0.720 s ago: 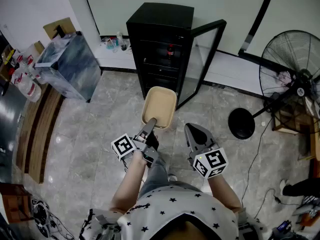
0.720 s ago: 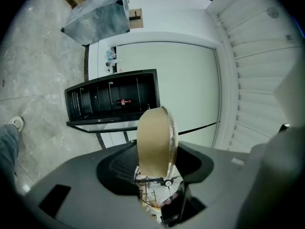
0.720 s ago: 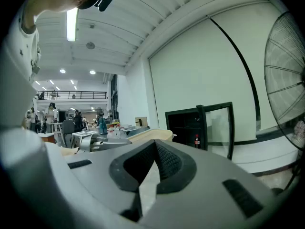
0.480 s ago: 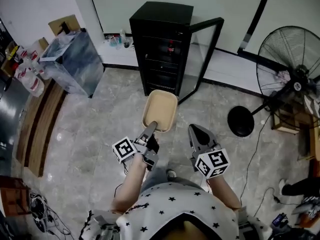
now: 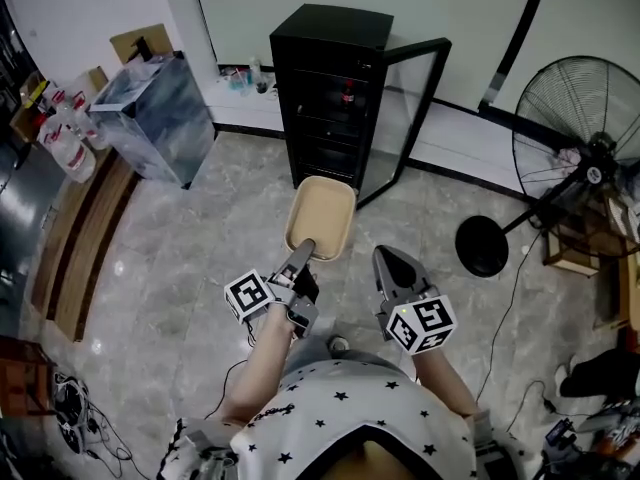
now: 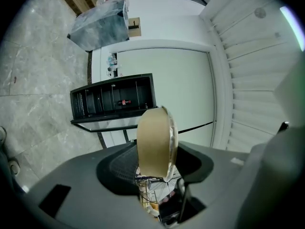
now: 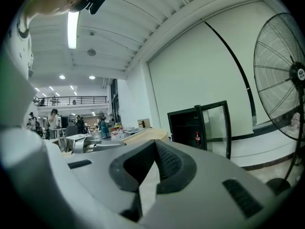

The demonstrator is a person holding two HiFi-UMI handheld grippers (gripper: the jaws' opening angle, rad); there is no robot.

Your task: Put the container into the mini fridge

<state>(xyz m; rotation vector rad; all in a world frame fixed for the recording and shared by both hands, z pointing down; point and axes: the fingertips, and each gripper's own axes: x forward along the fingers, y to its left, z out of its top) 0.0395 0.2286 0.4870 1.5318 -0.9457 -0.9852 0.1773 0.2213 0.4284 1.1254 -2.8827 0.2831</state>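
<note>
Left tongs [image 5: 303, 251] grip the near edge of the beige container [image 5: 321, 214], held above the floor [image 5: 190, 258] in front of the mini fridge [image 5: 330, 78], whose glass door [image 5: 408, 118] stands open. Right tongs [image 5: 390, 264] are closed and empty, beside the left ones.

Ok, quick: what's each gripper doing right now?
Left gripper: closed on the near edge of the container.
Right gripper: closed, holding nothing.
</note>
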